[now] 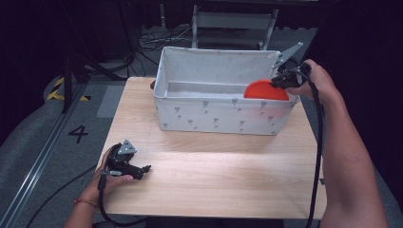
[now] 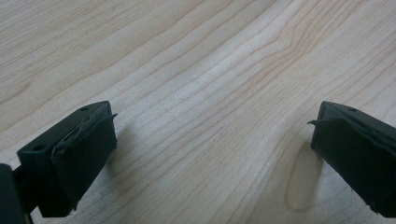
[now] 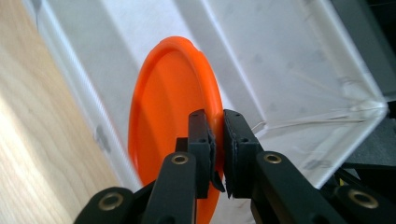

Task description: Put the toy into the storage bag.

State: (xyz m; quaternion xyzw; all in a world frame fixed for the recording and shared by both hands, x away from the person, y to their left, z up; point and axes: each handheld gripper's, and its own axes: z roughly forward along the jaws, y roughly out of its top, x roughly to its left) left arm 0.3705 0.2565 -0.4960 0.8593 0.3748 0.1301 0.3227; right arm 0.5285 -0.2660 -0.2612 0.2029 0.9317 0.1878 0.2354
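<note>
An orange plastic plate (image 1: 265, 90) stands on edge inside the right end of a white fabric box (image 1: 190, 114). My right gripper (image 1: 281, 81) is shut on the plate's rim; in the right gripper view the plate (image 3: 168, 121) hangs over the box's inside, pinched at its edge by the right gripper (image 3: 218, 140). My left gripper (image 1: 142, 170) rests on the wooden table (image 1: 214, 175) near its front left corner. In the left gripper view the left gripper (image 2: 210, 149) stands open wide, with only bare wood between its fingers.
The box sits at the back of the table, its pale walls printed with small grey marks. Cables trail from both grippers off the table's front edge. Behind the table lie dark floor, cables and a metal frame (image 1: 233, 21).
</note>
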